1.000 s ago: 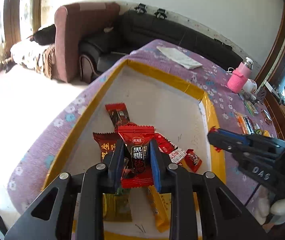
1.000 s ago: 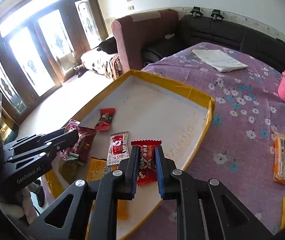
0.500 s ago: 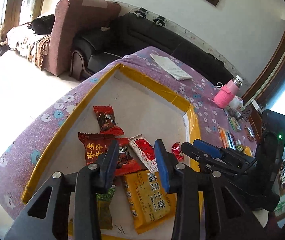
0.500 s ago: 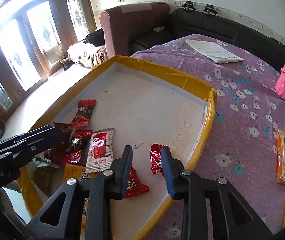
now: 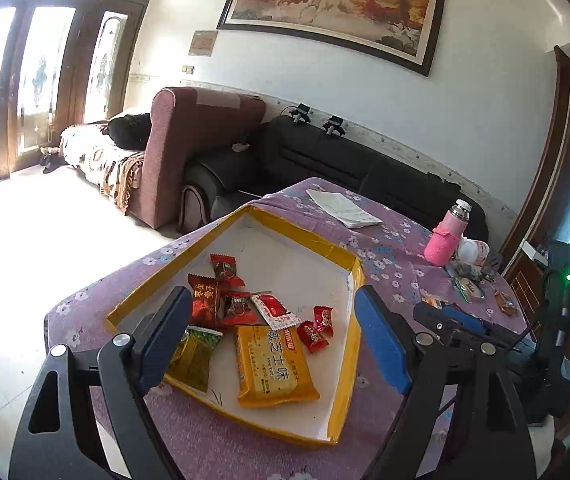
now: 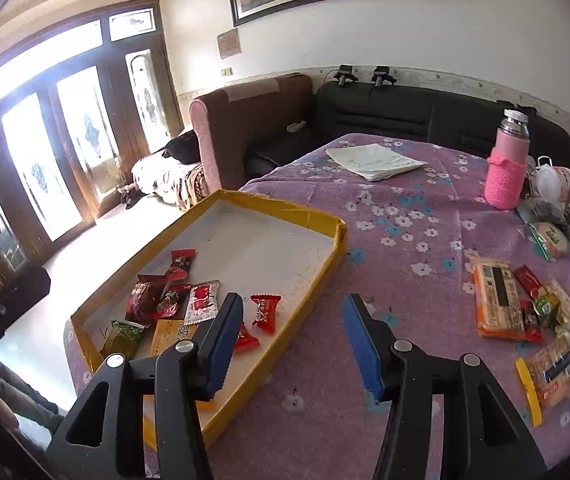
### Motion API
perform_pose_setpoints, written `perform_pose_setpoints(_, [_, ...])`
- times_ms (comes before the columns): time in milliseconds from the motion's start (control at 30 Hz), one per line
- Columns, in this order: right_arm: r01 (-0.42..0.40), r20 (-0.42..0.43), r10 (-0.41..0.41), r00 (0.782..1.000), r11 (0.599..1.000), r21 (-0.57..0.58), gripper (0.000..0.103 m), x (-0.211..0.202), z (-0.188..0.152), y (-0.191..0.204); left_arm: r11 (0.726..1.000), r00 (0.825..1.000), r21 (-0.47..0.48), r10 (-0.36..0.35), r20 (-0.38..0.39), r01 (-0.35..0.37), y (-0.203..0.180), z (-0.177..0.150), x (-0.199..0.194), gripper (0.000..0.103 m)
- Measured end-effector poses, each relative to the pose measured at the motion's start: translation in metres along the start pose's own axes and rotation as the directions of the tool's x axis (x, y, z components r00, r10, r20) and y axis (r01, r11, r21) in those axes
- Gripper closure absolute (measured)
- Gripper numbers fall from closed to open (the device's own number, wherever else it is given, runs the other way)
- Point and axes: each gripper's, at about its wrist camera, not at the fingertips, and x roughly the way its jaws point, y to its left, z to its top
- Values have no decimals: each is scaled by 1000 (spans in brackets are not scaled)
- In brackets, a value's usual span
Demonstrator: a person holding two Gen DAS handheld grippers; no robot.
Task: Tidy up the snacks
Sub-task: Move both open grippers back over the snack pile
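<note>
Glossy plastic wrappers on the red candies (image 5: 316, 329), matt white cardboard tray with shiny yellow tape edges (image 6: 327, 270), soft purple flowered cloth (image 6: 405, 216), pink knitted bottle sleeve (image 6: 504, 178).

The left wrist view looks forward and down between its two spread jaws, from above the near end of the yellow-rimmed tray (image 5: 359, 280), which fills the gap between them. The wrapped snacks lie just ahead of the jaw tips, the sofa (image 5: 325, 160) and painting (image 5: 333, 8) far beyond. Past its right jaw the other gripper (image 5: 451, 322) shows.

The right wrist view sits further right and a little further back; the tray (image 6: 339, 240) lies ahead of its left jaw, loose snacks (image 6: 497, 300) beyond its right jaw. A dark shape at its left edge is probably the other gripper. Both views share tray, purple tablecloth (image 6: 405, 184), pink bottle (image 6: 507, 172) and sofa.
</note>
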Motion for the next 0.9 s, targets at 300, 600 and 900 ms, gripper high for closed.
perform_pose_setpoints(300, [-43, 83, 34, 996, 994, 102, 49, -67, -35, -16, 994, 991, 87, 48, 125, -59, -9, 11, -85, 19])
perform_pose_setpoints(600, [-121, 181, 123, 976, 992, -22, 36, -141, 25, 27, 984, 991, -125, 131, 32, -126, 53, 60, -102, 19])
perform_pose_setpoints(900, [46, 123, -31, 992, 992, -121, 30, -78, -30, -30, 995, 994, -87, 37, -104, -46, -10, -12, -29, 19])
